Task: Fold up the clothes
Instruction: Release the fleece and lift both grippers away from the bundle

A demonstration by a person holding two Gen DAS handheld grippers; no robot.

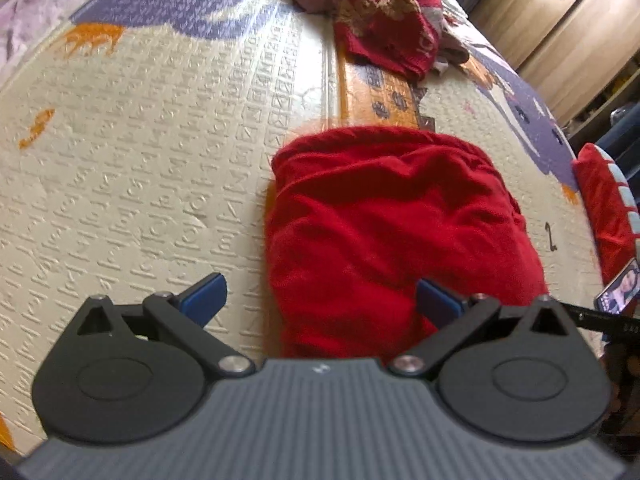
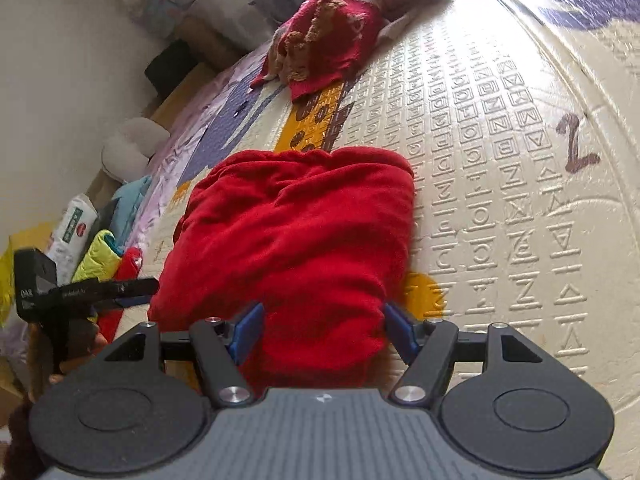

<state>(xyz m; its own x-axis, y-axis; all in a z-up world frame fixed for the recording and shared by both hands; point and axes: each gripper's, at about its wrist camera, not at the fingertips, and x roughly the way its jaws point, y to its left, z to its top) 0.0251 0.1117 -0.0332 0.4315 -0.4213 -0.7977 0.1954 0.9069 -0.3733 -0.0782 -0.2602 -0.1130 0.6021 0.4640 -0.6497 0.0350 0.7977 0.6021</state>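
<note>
Now both the left claw [image 1: 320, 300] and right claw [image 2: 322, 330] gape empty over the red garment [image 1: 384, 216].

Cream embossed play mat [image 2: 500, 184], handwritten 2 [image 2: 578, 142], white slippers [image 2: 128, 152], phone [image 1: 618, 286], wooden wardrobe [image 1: 560, 12]

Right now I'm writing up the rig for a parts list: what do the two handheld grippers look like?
Both match. The left gripper and right gripper each have a grey ribbed body, two round black discs at its sides, black linkage arms with silver pivot screws, and blue finger pads. In the right wrist view, the left gripper's black side carries small white lettering, too blurred to read.
</note>
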